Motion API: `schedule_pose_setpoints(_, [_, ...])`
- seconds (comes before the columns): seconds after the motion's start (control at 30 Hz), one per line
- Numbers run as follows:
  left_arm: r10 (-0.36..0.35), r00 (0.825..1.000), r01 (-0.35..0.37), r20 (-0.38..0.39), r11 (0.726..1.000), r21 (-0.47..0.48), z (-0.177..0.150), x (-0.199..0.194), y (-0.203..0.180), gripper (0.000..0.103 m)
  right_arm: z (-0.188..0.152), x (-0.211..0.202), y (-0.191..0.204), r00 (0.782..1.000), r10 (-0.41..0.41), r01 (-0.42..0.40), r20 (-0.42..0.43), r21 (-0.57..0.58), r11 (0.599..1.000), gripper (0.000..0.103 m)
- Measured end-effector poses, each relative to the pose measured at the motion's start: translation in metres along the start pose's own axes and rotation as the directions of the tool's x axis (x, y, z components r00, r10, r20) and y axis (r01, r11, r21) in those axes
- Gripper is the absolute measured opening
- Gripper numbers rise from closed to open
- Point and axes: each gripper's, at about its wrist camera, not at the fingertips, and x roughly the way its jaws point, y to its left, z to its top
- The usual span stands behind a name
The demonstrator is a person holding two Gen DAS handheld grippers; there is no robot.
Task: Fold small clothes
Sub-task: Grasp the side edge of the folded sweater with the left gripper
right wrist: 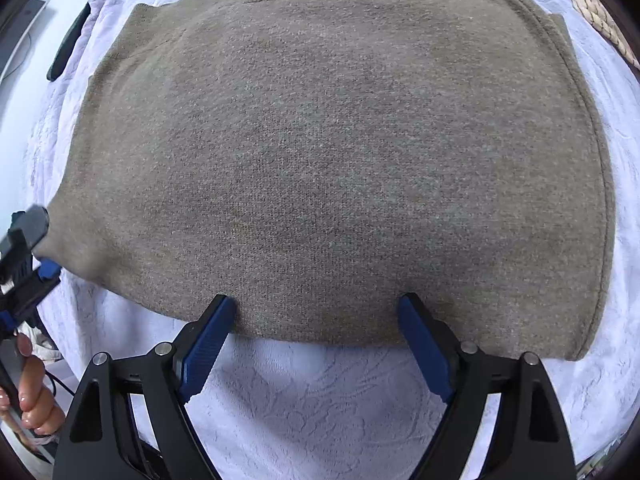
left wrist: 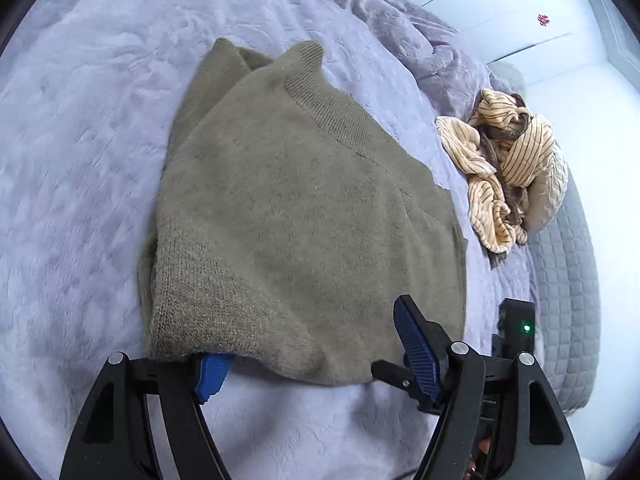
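An olive-grey knit sweater (left wrist: 296, 208) lies folded on the lavender bedspread (left wrist: 80, 140); it also fills the right wrist view (right wrist: 340, 160). My left gripper (left wrist: 316, 344) is open at the sweater's near edge, its left blue pad (left wrist: 212, 372) partly tucked under the hem, its right pad (left wrist: 416, 352) resting on top of the cloth. My right gripper (right wrist: 320, 320) is open, both blue fingertips (right wrist: 208, 344) touching the sweater's near folded edge. The left gripper shows in the right wrist view (right wrist: 28, 256) at the sweater's left corner.
A crumpled cream striped garment (left wrist: 504, 164) lies on the bed to the right of the sweater, by a grey quilted cover (left wrist: 568, 280). White wall panels (left wrist: 560, 40) stand behind. A dark flat object (right wrist: 68, 44) lies at the bed's far left edge.
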Motion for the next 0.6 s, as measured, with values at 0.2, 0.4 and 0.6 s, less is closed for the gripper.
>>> schedule_pose_setpoints(0.2, [0.036, 0.998, -0.043, -0.046, 0.983, -0.178, 0.010, 0.033, 0.034, 0.074, -0.005, 0.005, 0.001, 1.000, 0.003, -0.003, -0.003, -0.011, 1.000, 0.088])
schedule_pose_setpoints(0.4, [0.135, 0.991, -0.134, -0.005, 0.984, -0.120, 0.017, 0.033, 0.019, 0.025, -0.006, 0.005, 0.001, 1.000, 0.008, -0.008, 0.002, -0.028, 1.000, 0.087])
schedule_pose_setpoints(0.6, [0.221, 0.974, -0.223, 0.050, 0.974, 0.029, 0.020, 0.026, -0.011, 0.015, -0.007, -0.001, -0.008, 0.998, 0.060, -0.060, 0.035, 0.005, 0.998, 0.086])
